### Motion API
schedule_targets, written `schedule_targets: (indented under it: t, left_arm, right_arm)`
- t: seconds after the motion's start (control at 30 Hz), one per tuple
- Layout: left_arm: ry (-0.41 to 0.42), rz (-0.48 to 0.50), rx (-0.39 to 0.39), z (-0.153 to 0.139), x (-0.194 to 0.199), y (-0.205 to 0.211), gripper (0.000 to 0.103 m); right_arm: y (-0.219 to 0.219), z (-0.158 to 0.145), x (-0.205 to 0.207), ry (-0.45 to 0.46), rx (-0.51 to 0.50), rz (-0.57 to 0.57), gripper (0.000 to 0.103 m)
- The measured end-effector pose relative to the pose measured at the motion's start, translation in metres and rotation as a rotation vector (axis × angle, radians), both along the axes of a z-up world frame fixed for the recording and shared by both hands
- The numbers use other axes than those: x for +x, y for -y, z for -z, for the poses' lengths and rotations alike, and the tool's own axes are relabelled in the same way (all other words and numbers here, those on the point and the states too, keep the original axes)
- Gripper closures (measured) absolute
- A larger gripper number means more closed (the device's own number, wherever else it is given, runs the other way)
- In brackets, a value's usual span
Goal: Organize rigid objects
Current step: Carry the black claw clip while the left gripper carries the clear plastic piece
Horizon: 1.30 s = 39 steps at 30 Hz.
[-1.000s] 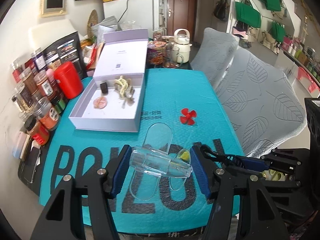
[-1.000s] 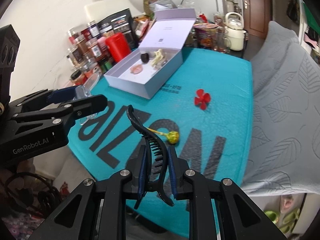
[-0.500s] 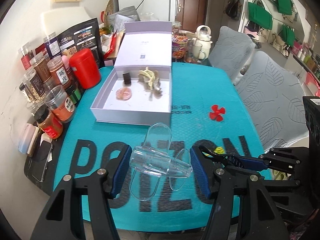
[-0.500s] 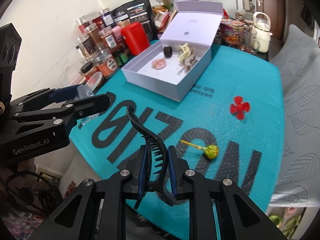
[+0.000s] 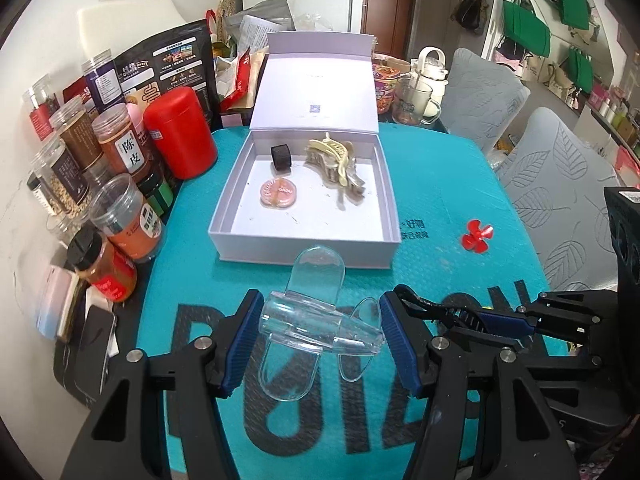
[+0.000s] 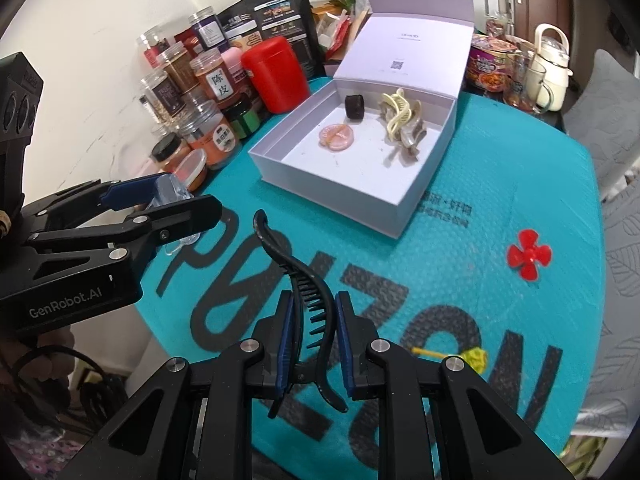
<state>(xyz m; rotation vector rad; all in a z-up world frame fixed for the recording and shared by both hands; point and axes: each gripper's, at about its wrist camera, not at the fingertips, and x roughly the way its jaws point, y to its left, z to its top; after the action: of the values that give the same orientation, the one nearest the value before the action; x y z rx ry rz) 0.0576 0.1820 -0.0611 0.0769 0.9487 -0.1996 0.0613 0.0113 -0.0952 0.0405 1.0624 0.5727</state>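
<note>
Both claws have travelled toward the open white box, now closer ahead. Left claw clamped across clear toy plane, box straight beyond and nearer this hand. Right claw shut on black hair clip, long axis pointing toward box; both things above bench.

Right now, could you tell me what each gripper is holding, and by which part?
The left gripper clamps the clear plastic airplane by the two ends of its body. The right gripper pinches the black hair clip across its toothed middle.
</note>
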Motion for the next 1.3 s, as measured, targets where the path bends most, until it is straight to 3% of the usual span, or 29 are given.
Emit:
schedule_targets:
  t: [0.63,1.3]
  left_arm:
    - [0.009,0.029,-0.018,0.004,0.092,-0.034,0.044]
    - [-0.022,0.114,-0.014,0.027,0.183,-0.033,0.044]
  right_arm:
    - [-0.041,0.005,0.084,-0.008,-0.027,0.038,0.083]
    - [-0.044,0.016,0.163,-0.014,-0.038,0.141,0.083]
